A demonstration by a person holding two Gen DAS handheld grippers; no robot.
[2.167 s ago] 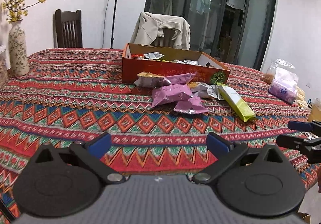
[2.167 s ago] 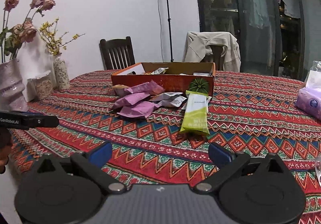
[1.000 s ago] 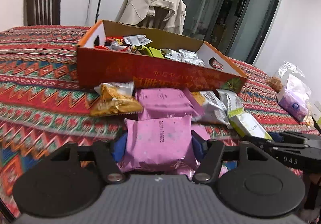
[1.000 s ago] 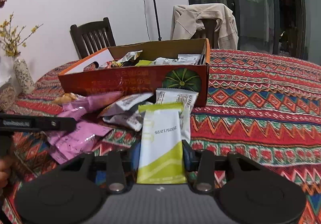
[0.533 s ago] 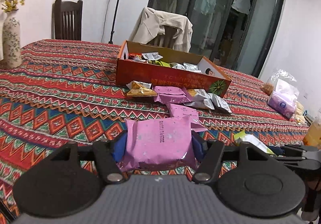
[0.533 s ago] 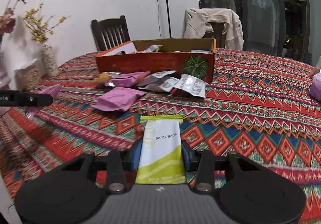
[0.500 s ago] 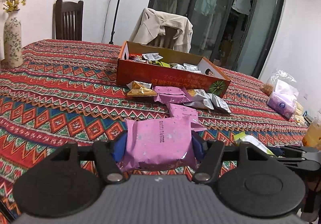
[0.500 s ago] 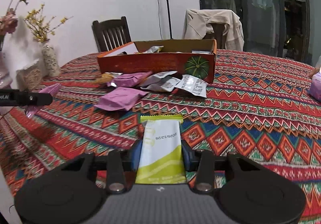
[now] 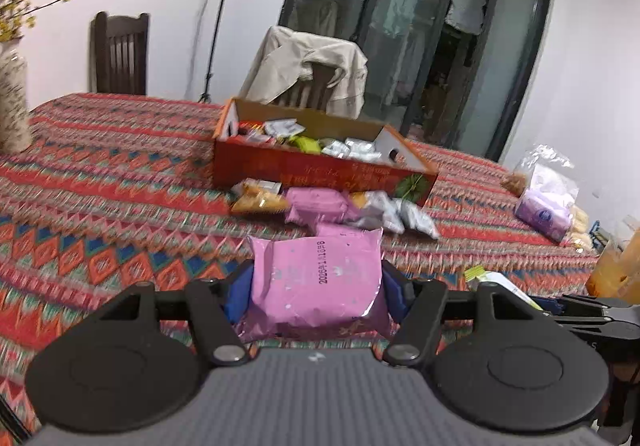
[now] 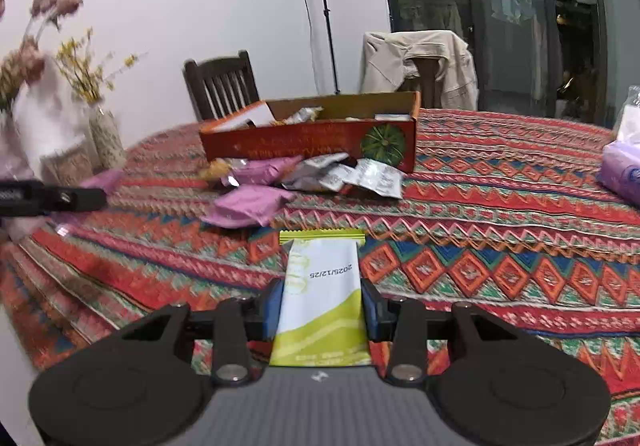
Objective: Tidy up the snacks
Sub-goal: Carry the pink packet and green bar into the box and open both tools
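Note:
My left gripper point(image 9: 316, 292) is shut on a pink snack packet point(image 9: 316, 278), held above the patterned tablecloth. My right gripper point(image 10: 323, 306) is shut on a white and green snack bar point(image 10: 322, 294); this same bar point(image 9: 496, 282) pokes out at the right in the left wrist view. An orange cardboard box point(image 9: 320, 166) point(image 10: 320, 138) with several snacks inside stands further back. In front of it lies a loose pile: a yellow packet point(image 9: 256, 198), pink packets point(image 9: 320, 204) point(image 10: 248, 204) and silver packets point(image 9: 400, 212) point(image 10: 360, 174). The left gripper point(image 10: 52, 196) shows at the left edge of the right wrist view.
A vase with yellow flowers point(image 10: 106, 138) and another with pink flowers stand at the table's left side. A purple tissue pack point(image 9: 544, 210) and plastic bags lie at the right. Two chairs, one draped with a beige jacket point(image 9: 308, 66), stand behind the table.
Both grippers have pulled back from the pile and risen a little, each carrying its packet. The box and loose snacks now look farther away.

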